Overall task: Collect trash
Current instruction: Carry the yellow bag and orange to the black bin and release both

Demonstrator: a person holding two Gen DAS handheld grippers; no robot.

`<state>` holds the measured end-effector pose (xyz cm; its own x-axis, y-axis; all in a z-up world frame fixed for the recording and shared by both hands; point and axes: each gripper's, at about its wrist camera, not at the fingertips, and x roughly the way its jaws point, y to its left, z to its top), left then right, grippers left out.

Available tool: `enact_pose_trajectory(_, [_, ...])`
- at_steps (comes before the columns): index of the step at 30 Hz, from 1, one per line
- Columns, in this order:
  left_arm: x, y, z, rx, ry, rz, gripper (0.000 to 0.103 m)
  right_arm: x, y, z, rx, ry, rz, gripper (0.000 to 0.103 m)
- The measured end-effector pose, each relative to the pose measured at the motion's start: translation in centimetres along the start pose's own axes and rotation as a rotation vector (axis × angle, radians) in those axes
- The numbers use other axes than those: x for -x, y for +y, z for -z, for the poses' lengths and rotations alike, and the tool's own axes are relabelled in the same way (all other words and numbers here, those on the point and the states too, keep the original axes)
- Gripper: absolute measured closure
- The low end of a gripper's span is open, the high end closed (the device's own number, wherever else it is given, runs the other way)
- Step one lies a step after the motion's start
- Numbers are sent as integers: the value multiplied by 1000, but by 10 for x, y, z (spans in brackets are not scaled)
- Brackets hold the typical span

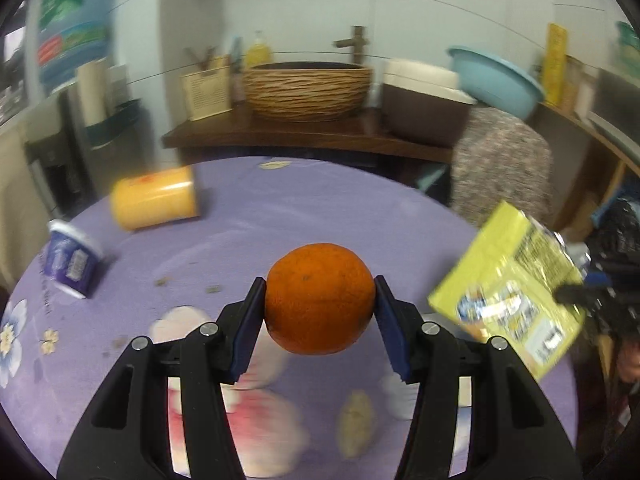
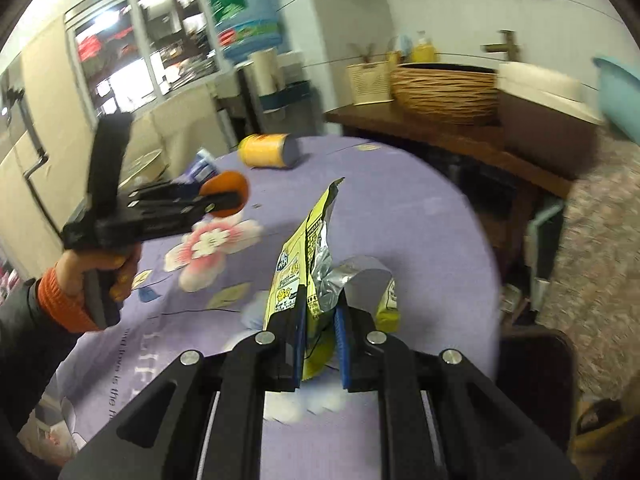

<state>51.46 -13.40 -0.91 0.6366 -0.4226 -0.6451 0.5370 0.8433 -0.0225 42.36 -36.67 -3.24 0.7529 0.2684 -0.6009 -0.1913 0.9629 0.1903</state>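
My left gripper (image 1: 320,300) is shut on an orange (image 1: 319,298) and holds it above the purple tablecloth (image 1: 304,216). It also shows in the right wrist view (image 2: 224,200), at the left with the orange (image 2: 228,186). My right gripper (image 2: 320,328) is shut on a yellow snack bag (image 2: 304,264), torn open with silver lining showing, held above the table. The bag (image 1: 508,292) shows at the right of the left wrist view. A yellow cup (image 1: 156,196) lies on its side at the far left. A small purple-and-white cup (image 1: 72,258) stands tilted near it.
Crumbs (image 1: 212,289) lie on the cloth. Behind the round table stand a dark wooden counter (image 1: 304,136) with a wicker basket (image 1: 306,88), a blue basin (image 1: 494,78) and a water dispenser (image 1: 74,20). A padded chair back (image 1: 500,160) stands at the table's right.
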Motion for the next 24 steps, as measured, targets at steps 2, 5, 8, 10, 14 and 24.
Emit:
enact_pose_trajectory(2, [-1, -31, -5, -12, 1, 73, 49, 22, -29, 6, -50, -23, 53, 89])
enact_pose_trajectory(5, [-9, -79, -10, -40, 11, 169, 49, 48, -69, 23, -76, -39, 189, 89])
enact_pose_trajectory(8, [-19, -124, -12, -99, 21, 224, 49, 59, -108, 48, -114, -12, 307, 89])
enact_pose_trajectory(10, [-27, -151, -13, -124, 35, 263, 49, 54, -133, 69, -143, 42, 365, 89])
enact_pose_trajectory(14, [-45, -200, -9, -165, 69, 313, 49, 20, -173, 119, -216, 175, 418, 89])
enact_pose_trajectory(24, [-104, -286, -1, -225, 207, 361, 49, -52, -202, 204, -302, 336, 450, 79])
